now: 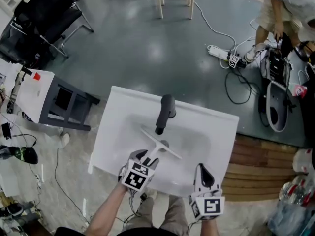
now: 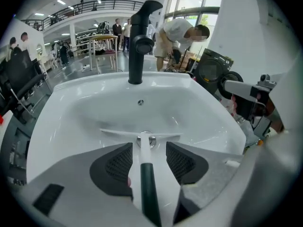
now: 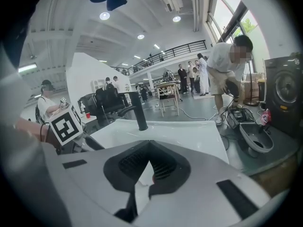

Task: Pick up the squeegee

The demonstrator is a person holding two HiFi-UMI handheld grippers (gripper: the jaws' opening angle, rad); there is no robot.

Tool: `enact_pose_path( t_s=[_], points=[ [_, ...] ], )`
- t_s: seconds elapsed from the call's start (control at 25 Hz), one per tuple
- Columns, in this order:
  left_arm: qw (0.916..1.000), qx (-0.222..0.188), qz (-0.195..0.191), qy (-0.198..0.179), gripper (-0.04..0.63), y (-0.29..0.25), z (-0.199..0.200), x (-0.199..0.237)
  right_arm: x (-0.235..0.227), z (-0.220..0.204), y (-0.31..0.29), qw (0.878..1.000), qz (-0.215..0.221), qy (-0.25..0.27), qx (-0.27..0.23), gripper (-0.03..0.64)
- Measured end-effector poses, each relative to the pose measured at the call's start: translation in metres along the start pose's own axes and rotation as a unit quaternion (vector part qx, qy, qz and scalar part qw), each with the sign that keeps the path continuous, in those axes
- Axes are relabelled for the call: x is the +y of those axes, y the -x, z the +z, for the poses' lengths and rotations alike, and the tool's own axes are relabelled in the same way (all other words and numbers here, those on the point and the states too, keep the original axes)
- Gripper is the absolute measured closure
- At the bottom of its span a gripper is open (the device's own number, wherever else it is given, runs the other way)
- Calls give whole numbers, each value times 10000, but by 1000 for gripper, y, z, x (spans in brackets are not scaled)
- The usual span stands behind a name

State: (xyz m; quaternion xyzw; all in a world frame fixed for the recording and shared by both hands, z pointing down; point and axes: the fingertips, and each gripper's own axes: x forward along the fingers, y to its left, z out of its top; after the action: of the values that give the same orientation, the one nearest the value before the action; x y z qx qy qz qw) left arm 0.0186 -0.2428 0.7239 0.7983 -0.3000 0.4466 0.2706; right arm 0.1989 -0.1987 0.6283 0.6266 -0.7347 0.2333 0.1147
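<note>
The squeegee point(image 1: 160, 145) lies in the basin of the white sink point(image 1: 118, 117), its white blade across the drain and its dark handle point(image 2: 147, 186) pointing toward me. My left gripper point(image 1: 147, 157) hangs over the near part of the basin, tilted steeply down. It is open, and the handle runs between its jaws point(image 2: 148, 145) without either pad pressing on it. The black faucet point(image 1: 166, 112) stands behind the blade. My right gripper point(image 1: 203, 170) is shut and empty near the sink's front right edge, and in its own view the tips point(image 3: 150, 148) meet over the white rim point(image 3: 189, 136).
A grey stool point(image 1: 69, 104) and a white stand sit left of the sink, with a black chair point(image 1: 39, 23) beyond. A wooden pallet point(image 1: 266, 166) lies to the right. Cables and a power strip point(image 1: 219, 53) trail across the floor, where a person point(image 1: 280, 9) bends over.
</note>
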Motion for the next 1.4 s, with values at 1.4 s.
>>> enact_pose_path(
  t_s=[1.4],
  points=[
    [9976, 247, 447, 466, 505, 0, -10, 17, -5, 11, 9, 9999, -34, 154, -5, 618]
  ],
)
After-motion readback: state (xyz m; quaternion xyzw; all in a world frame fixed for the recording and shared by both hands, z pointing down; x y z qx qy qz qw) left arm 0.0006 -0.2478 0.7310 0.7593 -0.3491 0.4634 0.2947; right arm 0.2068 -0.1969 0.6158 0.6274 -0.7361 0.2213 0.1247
